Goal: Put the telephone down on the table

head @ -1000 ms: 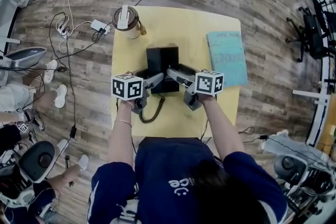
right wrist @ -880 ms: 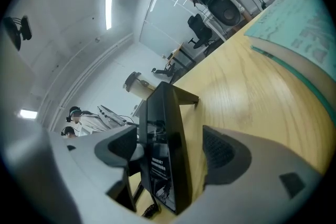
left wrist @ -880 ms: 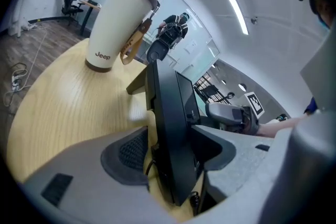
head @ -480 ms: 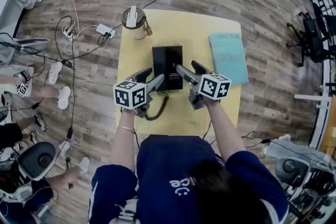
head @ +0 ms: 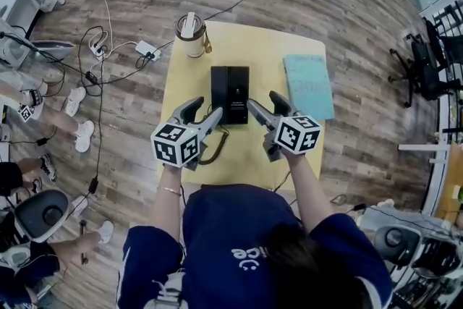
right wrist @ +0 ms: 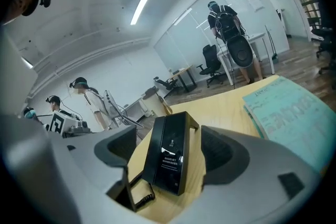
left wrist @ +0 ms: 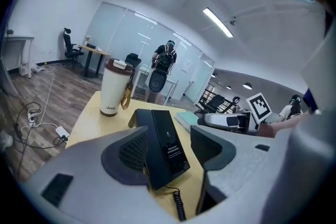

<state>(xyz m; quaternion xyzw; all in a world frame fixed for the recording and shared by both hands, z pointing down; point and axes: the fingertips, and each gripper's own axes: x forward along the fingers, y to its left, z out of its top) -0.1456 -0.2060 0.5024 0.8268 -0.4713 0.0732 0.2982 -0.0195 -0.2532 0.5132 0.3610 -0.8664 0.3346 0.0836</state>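
**A:** How did the fingers stand?

**B:** The left gripper (head: 205, 109) had its fingers (left wrist: 126, 153) spread wide, pressing on nothing. The right gripper (head: 263, 100) held its fingers (right wrist: 227, 157) just as far apart, also empty. Both hovered over the near half of the surface (head: 271, 47), clear of the telephone (head: 230, 94).

**A:** And where was the telephone?

**B:** It rested at the middle of the surface, its coiled cord (head: 210, 148) trailing toward the near edge. A cup (head: 191, 36) stood at the far left corner and a teal book (head: 307, 85) lay along the right edge. The task looked done.

**A:** How would it have handled?

**B:** Probably as a rigid, smooth plastic block of moderate weight, and rather slippery. Its two long sides seemed the best place to take hold, allowing for the cord's drag.
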